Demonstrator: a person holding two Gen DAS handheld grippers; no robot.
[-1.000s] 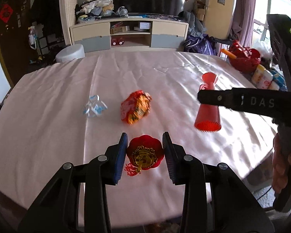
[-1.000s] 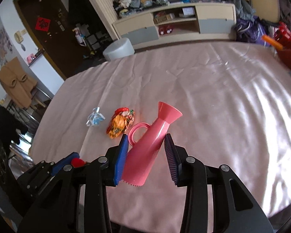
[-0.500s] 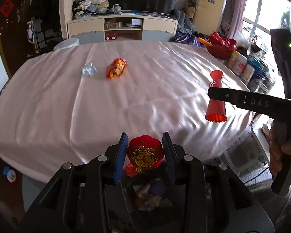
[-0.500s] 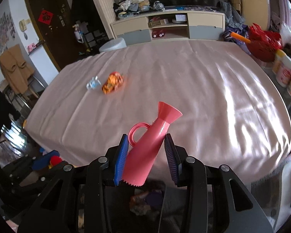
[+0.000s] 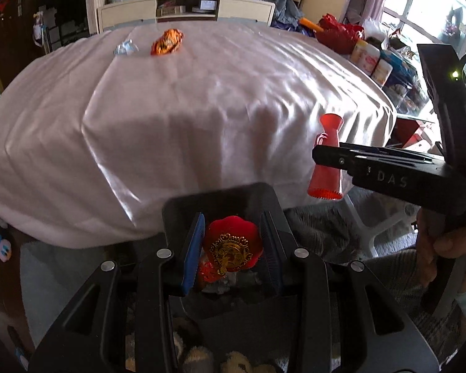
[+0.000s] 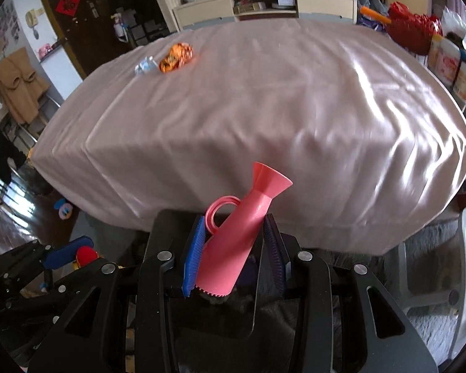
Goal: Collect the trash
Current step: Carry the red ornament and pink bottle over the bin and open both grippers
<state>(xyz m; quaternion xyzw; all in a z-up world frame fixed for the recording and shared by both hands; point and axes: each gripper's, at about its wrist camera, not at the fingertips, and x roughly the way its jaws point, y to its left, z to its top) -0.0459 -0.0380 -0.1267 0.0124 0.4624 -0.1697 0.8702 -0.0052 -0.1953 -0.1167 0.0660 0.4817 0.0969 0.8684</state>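
Here the left claw (image 5: pixel 231 250) pinches a red ornament (image 5: pixel 231 247) above a dark bin (image 5: pixel 220 199); the right claw (image 6: pixel 234 256) pinches a pink vase (image 6: pixel 242 236) beside the bench (image 6: pixel 264 99).

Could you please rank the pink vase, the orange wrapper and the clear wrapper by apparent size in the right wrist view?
1. Pink vase, though it is nearest the camera.
2. Orange wrapper.
3. Clear wrapper.

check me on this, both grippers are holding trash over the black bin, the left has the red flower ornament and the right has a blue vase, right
Not quite: the vase in the right gripper is pink, not blue; only the finger pads are blue, as the right wrist view shows. The rest holds: the left gripper grips the red flower ornament, and both hang over the black bin.
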